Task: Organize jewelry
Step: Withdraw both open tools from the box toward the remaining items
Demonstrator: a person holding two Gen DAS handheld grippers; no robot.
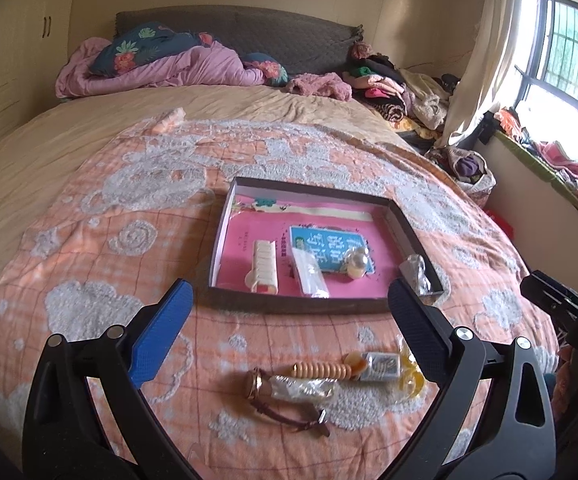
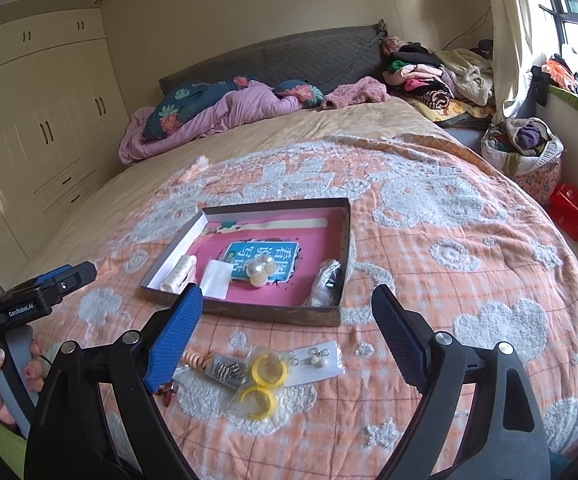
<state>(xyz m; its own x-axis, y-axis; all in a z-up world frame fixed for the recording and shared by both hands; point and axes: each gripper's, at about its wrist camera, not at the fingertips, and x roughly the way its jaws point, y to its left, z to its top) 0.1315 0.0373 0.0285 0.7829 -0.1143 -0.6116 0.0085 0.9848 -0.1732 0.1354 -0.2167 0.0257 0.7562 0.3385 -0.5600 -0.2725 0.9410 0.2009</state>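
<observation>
Because both tongs hover empty with jaws spread wide over a soft bed, the main risks arise from the surface and the packaging. Left tongs and right tongs stand above a loose cluster of jewelry lying on the blanket, just short of the tray, where other pieces already rest. Unsorted items include a watch with a thin strap, a ribbed bead bracelet, yellow rings sealed in clear film, and an earring card. Several pieces overlap or touch, so closing on one would likely drag a neighbour along. Glossy film bags look slippery and may slide from the ribbed blue pads; flat cards offer little edge to pinch, and pressing down would merely sink them into the quilted, tufted fabric, whose raised loops could also snag hooks or the strap buckle. Within the shallow, dark-walled cardboard tray, a pearl cluster sits atop a booklet, rounded enough to roll if the tray is nudged; a crinkled bag leans at its near right corner.
</observation>
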